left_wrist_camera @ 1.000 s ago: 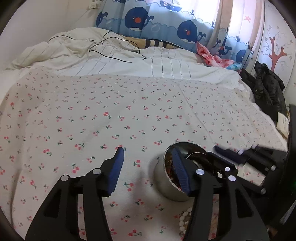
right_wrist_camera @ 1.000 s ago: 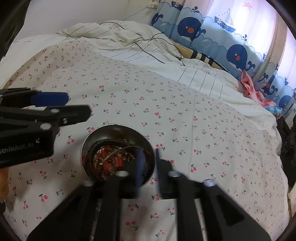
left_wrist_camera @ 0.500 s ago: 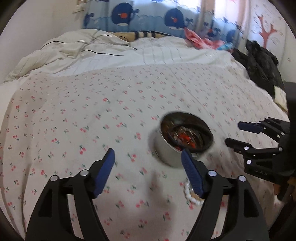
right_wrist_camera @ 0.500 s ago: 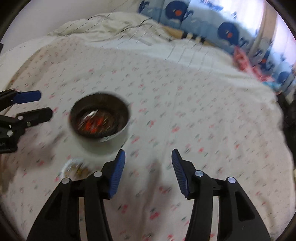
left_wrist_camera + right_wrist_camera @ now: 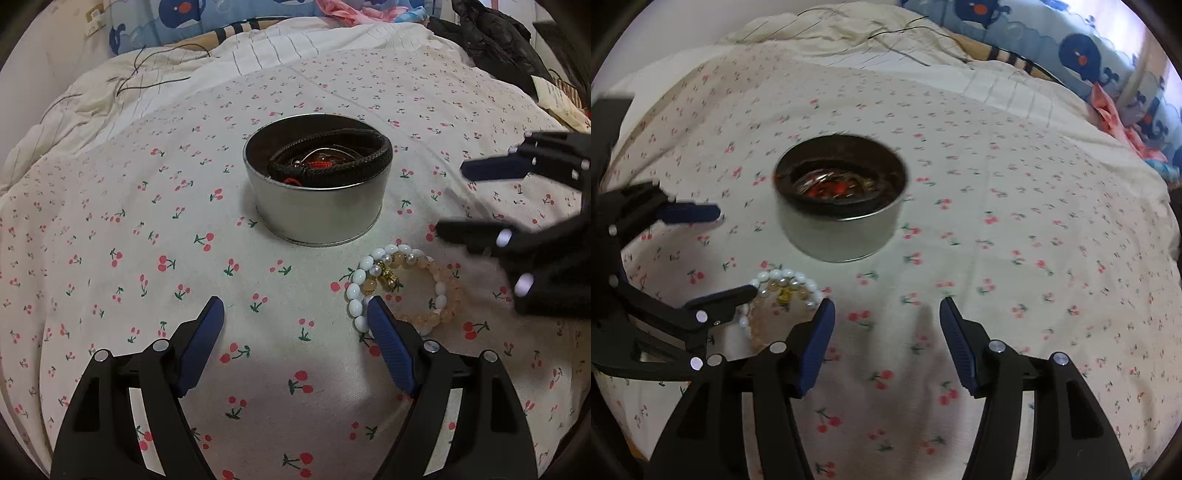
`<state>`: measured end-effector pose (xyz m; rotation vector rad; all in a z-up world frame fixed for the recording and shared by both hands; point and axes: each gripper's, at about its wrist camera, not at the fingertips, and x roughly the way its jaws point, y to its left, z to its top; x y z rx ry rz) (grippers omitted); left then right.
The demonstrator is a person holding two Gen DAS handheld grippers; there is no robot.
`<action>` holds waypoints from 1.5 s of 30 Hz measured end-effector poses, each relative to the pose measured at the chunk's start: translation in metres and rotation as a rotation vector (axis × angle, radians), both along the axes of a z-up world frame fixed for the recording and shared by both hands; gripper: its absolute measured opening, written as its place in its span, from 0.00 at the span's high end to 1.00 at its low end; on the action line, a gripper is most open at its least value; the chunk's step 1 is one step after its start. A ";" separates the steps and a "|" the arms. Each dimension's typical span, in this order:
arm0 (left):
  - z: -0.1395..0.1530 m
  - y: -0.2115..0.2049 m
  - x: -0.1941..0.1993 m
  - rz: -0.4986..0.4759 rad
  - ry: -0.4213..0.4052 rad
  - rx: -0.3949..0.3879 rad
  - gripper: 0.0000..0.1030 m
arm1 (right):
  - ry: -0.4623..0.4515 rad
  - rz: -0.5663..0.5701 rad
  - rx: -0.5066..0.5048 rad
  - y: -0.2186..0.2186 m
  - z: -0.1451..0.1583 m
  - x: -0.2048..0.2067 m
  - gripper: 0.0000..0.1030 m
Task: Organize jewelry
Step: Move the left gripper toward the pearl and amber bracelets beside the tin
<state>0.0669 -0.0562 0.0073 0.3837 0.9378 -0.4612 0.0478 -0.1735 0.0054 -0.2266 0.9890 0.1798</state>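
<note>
Inside round tin [image 5: 317, 214]: braided black bracelet [image 5: 332, 157].

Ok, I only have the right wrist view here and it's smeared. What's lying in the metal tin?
Observer: A black braided cord bracelet, coiled against the wall of the tin, with red beads under it.
Operator: And the beads on the sheet, one bracelet or two?
Observer: Two, overlapping: a white bead bracelet and a peach bead bracelet with a gold charm.
Operator: Is the left tool holding either?
Observer: No. The left tool is open over bare cherry-print sheet; one finger only overlaps the white beads.
</note>
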 end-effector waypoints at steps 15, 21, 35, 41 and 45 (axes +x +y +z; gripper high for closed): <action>0.001 0.024 0.007 0.055 0.027 0.015 0.25 | 0.008 -0.007 -0.080 0.003 -0.008 0.000 0.37; 0.012 0.015 -0.001 0.006 -0.011 -0.050 0.25 | 0.016 0.067 -0.099 0.024 -0.017 -0.003 0.37; 0.005 0.032 0.031 0.175 -0.009 -0.045 0.26 | 0.040 0.022 -0.102 0.015 -0.022 0.000 0.29; 0.005 0.051 0.032 0.180 0.028 -0.082 0.25 | 0.026 0.016 -0.110 0.015 -0.019 -0.003 0.29; 0.013 0.036 0.020 0.083 0.020 -0.134 0.25 | 0.013 0.039 -0.118 0.025 -0.018 -0.005 0.29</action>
